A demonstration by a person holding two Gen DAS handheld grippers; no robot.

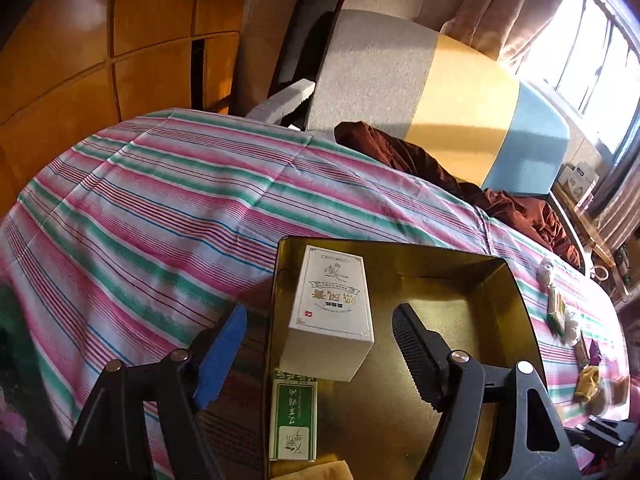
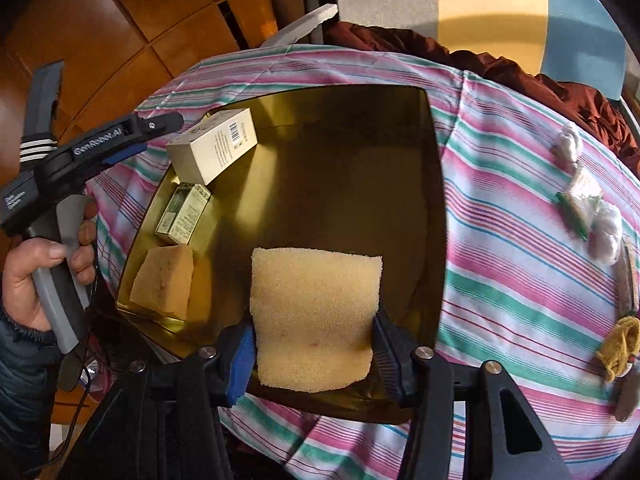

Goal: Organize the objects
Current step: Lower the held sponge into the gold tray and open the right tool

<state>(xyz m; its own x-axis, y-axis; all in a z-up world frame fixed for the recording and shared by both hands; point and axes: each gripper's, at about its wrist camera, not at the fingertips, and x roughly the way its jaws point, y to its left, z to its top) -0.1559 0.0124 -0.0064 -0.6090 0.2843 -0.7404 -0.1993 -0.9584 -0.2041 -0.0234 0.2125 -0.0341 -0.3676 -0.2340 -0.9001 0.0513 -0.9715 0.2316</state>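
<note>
Over the gold metal tray (image 1: 496, 280) on the striped bedcover (image 1: 160, 200), the left gripper (image 1: 320, 354) stands wide open, gripping nothing; a white carton (image 1: 332, 312) rests tilted between its fingers without touching them, propped over a green-and-white box (image 1: 292, 420) lying flat along the tray's left wall. From the right wrist, the right gripper (image 2: 316, 344) clamps a tan sponge sheet (image 2: 316, 312) above the tray's near edge, its fingers (image 2: 242, 360) pressing both sides. Another sponge piece (image 2: 164, 280) lies in the tray's near left corner. Small packets (image 2: 588, 208) lie on the cover, right of the tray.
</note>
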